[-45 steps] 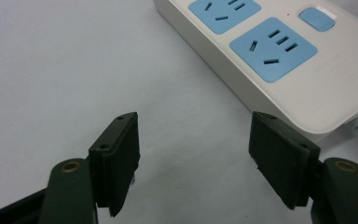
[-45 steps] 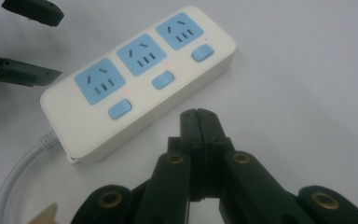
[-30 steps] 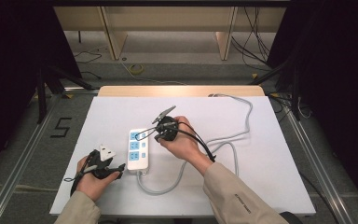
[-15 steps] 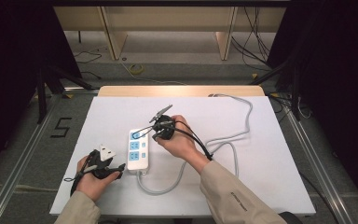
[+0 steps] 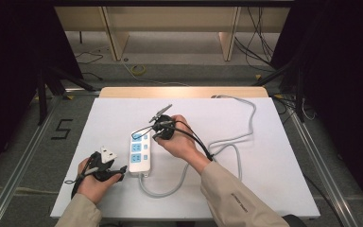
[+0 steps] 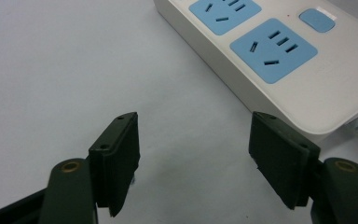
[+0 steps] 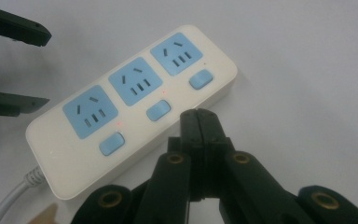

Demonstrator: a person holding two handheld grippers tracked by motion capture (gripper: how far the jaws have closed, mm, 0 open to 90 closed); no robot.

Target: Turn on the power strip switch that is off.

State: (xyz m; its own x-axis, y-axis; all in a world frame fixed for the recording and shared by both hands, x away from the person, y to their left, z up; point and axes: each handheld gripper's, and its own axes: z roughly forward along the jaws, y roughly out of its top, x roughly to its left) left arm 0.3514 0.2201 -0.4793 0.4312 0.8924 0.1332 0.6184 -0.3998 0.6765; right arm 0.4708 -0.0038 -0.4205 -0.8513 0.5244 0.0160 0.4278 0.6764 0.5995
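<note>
The white power strip point(image 5: 139, 152) is laid flat on the white table point(image 5: 264, 179), its grey cable point(image 5: 227, 142) looped off to the right. Three blue sockets and three blue switches are carried on it. The right gripper point(image 7: 199, 122) is held clenched and empty just beside the strip's middle switch. The left gripper point(image 6: 193, 140) is kept wide apart and empty, near the strip's cable end. A "5" is marked on the floor point(image 5: 62, 128).

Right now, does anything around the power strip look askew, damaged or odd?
Nothing stands out. The white power strip lies flat on the white table, its three sockets unoccupied, its grey cable looped loosely. The right gripper is shut, hovering by the switches; the left gripper is open beside the strip's end.
</note>
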